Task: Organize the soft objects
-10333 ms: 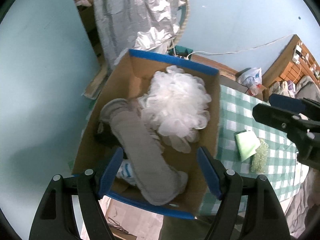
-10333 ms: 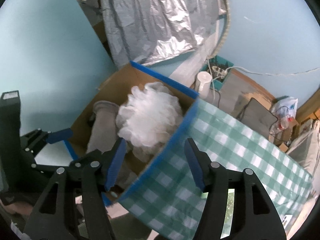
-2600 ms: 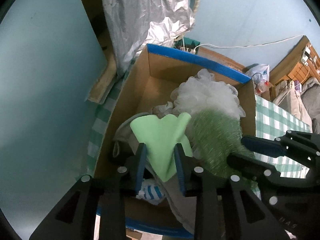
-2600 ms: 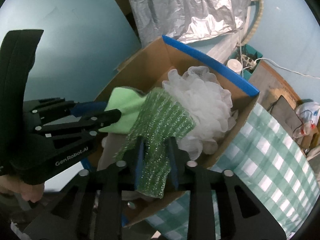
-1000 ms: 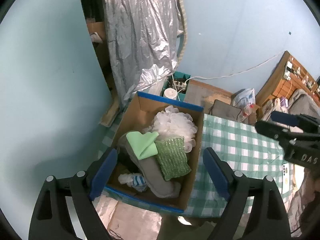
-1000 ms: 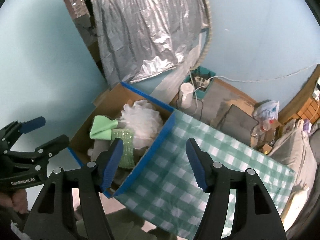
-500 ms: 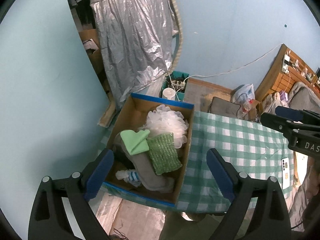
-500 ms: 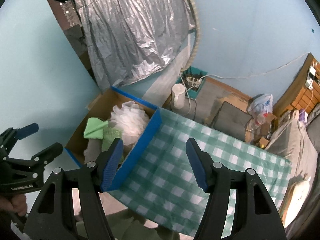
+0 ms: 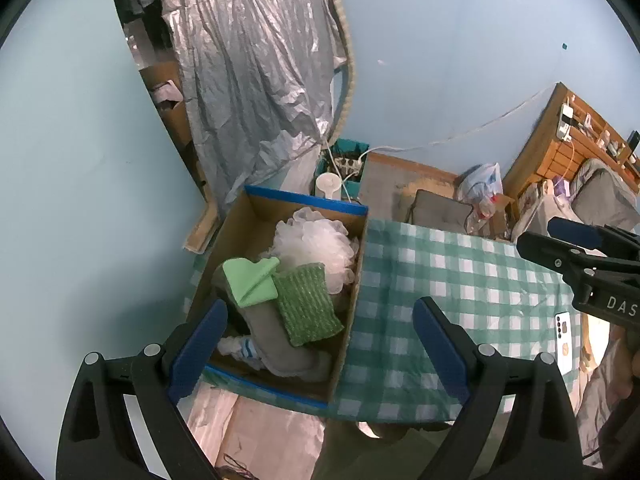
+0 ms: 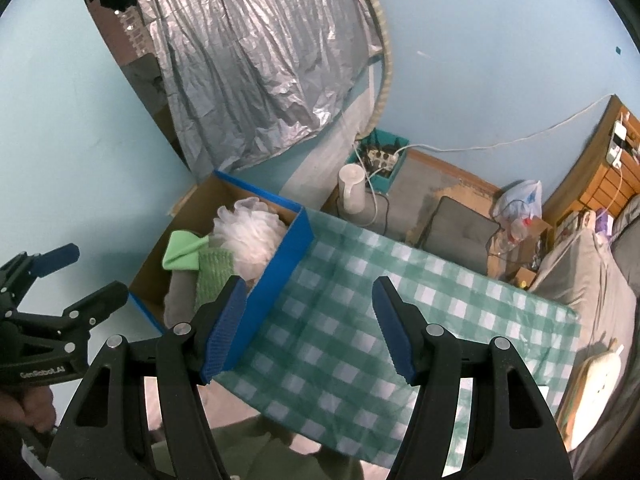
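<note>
A cardboard box with blue taped rims stands at the left end of a green checked table. In it lie a white mesh bath pouf, a light green cloth, a sparkly green scrub cloth, a long grey pad and a white and blue striped sock. My left gripper is open and empty, high above the box. My right gripper is open and empty, high above the table beside the box.
The green checked tablecloth covers the table. A phone lies at its right end. Behind are a silver foil sheet, a white jug, a teal tray with a power strip, and a wooden shelf.
Both grippers have let go of the two green cloths, which now lie in the box. Both have risen and pulled back, open and empty.
</note>
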The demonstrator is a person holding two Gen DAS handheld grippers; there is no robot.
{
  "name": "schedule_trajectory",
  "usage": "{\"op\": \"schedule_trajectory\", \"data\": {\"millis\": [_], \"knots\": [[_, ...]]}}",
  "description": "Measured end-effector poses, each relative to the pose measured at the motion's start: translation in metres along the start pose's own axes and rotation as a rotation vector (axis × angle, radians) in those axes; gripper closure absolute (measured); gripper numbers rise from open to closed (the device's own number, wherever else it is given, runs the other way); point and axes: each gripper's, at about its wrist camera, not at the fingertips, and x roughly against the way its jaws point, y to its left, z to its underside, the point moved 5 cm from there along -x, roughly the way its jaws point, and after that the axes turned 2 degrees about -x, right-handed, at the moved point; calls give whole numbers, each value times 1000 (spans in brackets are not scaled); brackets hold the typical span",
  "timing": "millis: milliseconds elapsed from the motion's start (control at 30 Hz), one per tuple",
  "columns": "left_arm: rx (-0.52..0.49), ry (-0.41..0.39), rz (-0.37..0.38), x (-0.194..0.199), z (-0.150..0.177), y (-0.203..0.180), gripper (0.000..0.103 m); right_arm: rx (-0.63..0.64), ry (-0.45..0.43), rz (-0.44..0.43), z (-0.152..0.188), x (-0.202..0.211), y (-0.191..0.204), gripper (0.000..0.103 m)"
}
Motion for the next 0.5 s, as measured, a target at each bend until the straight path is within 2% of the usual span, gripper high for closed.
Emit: {"op": "schedule_trajectory", "data": {"millis": [500], "knots": [[-25, 5, 0, 1, -1, -8, 8, 0, 2, 0, 1, 1, -2, 38]]}}
